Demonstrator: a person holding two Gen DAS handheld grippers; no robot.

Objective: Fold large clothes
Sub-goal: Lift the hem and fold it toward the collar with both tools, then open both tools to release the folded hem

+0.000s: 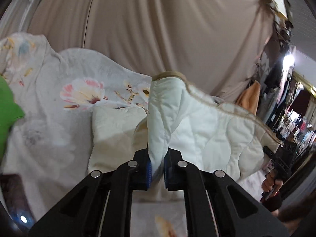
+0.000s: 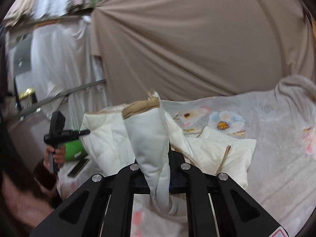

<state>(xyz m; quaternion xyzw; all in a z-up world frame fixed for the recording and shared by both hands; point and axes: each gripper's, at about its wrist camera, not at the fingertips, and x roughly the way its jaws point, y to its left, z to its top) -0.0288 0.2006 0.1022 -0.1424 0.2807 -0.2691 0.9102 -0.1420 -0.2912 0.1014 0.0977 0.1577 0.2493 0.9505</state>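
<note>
My left gripper (image 1: 157, 169) and right gripper (image 2: 158, 177) each have jaws pinching a tan-trimmed corner of the white quilted garment (image 1: 207, 134). I hold both corners above the floral bed (image 1: 49, 118) so the cloth hangs straight for folding.

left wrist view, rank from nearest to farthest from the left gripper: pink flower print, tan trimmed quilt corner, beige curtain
1. tan trimmed quilt corner: clamped in the left gripper jaws, rising straight ahead.
2. pink flower print: on the bedsheet, ahead and to the left.
3. beige curtain: hanging behind the bed, farthest back.
</note>
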